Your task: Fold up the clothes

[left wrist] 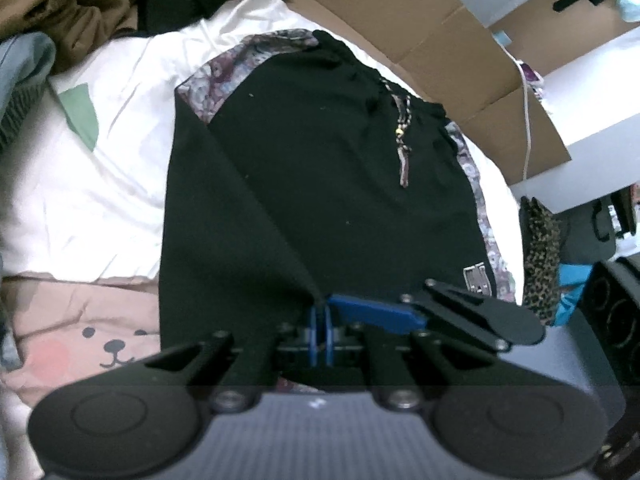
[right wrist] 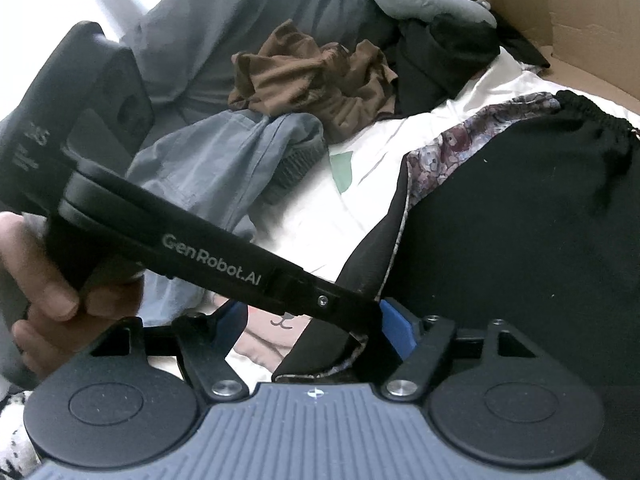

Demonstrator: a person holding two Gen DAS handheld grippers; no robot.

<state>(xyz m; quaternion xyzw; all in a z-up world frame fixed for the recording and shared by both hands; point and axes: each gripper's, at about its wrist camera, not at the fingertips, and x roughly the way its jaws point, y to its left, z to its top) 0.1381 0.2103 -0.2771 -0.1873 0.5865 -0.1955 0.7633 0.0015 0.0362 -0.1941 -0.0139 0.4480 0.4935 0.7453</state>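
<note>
My left gripper (left wrist: 320, 320) is pinched shut on a corner of the black shorts (left wrist: 320, 168), which lie spread on the white sheet (left wrist: 120, 184). My right gripper (right wrist: 312, 328) stands spread, its blue pads either side of that same lifted corner, not yet pressing it. To fold cleanly, I judge I should close the right pads onto the hem just beside the left's grip, then carry both evenly towards the waistband. Behind the shorts, a cardboard box (left wrist: 440, 40) lies opened out; I cannot tell what it holds.
</note>
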